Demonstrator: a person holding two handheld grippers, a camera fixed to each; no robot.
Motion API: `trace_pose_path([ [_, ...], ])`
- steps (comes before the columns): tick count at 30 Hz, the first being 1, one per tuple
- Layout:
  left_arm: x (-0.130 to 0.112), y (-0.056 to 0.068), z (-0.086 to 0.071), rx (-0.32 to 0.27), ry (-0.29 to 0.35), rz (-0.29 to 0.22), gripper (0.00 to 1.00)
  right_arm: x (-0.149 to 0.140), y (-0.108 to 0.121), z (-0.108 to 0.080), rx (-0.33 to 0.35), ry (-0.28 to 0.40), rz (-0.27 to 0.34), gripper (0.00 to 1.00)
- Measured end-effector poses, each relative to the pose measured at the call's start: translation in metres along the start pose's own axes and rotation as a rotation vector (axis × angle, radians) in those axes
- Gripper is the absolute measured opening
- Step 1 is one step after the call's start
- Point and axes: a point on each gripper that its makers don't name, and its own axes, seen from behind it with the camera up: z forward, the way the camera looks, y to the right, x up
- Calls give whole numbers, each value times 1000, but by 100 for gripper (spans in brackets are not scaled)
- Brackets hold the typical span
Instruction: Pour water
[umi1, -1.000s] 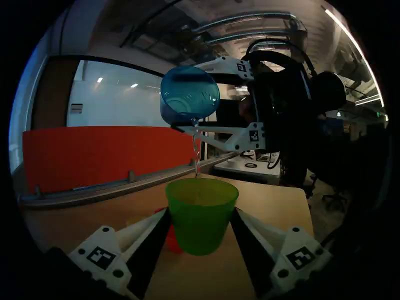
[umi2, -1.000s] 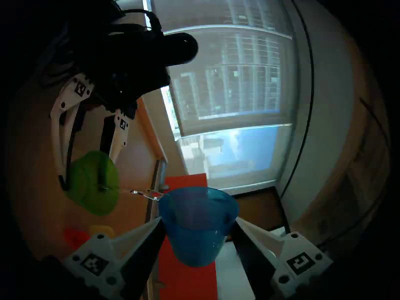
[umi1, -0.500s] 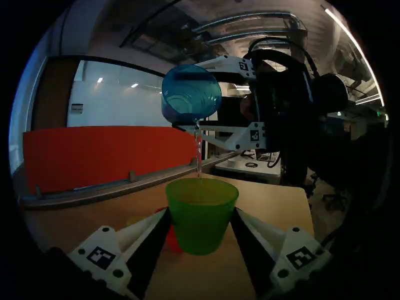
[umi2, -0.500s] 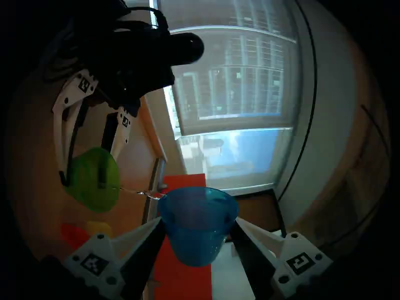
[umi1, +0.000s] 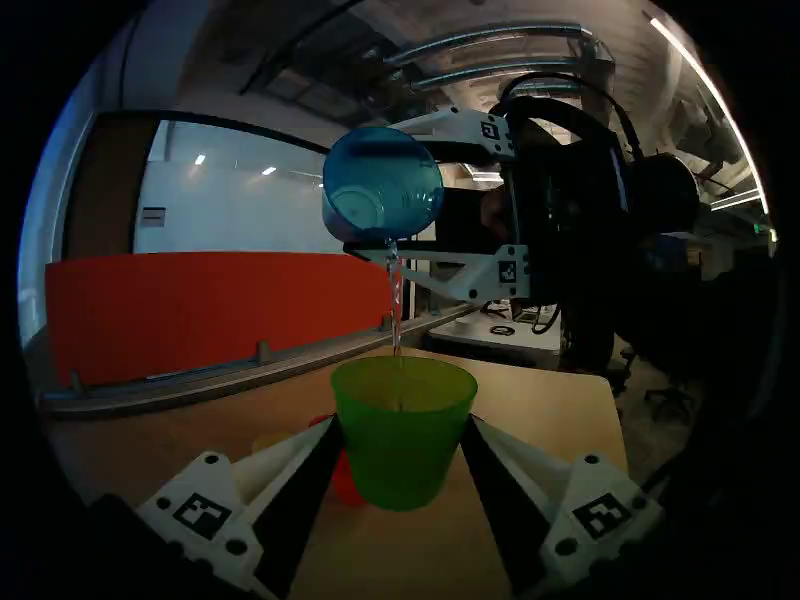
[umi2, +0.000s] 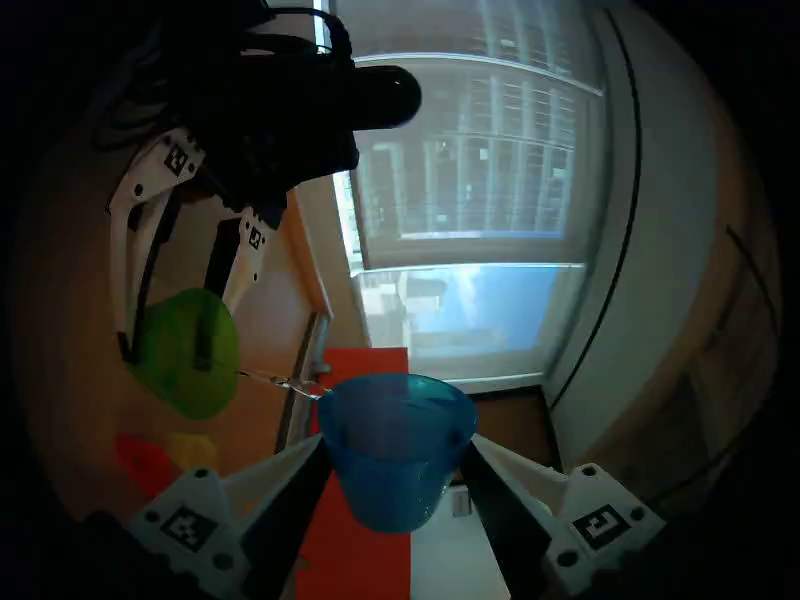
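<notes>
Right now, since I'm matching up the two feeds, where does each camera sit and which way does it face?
Left gripper view: rides the left hand-held gripper, level over the table, facing the green cup between its own fingers.
Right gripper view: rides the right hand-held gripper, rolled sideways, facing a window past the tipped blue cup between its own fingers.
Shared: both cups, the water falling between them, and each other's gripper.

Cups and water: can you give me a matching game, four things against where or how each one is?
Things: 1 green cup; 2 blue cup; 3 water stream; 4 red object.
States: A tipped, in right tool; B falling between the cups; C upright, in left tool; D on table, partly hidden.
Pairs: 1-C, 2-A, 3-B, 4-D.
</notes>
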Motion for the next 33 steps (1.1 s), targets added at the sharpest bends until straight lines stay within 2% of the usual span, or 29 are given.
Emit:
trace_pose_path([
  [11, 1, -1, 0, -2, 1, 0, 81, 1, -1, -1, 1, -2, -41, 86],
  [22, 0, -1, -1, 2, 1, 1, 81, 8, -5, -2, 5, -3, -108, 86],
  [33, 1, -1, -1, 3, 2, 3, 81, 13, -4, -1, 1, 1, -125, 86],
])
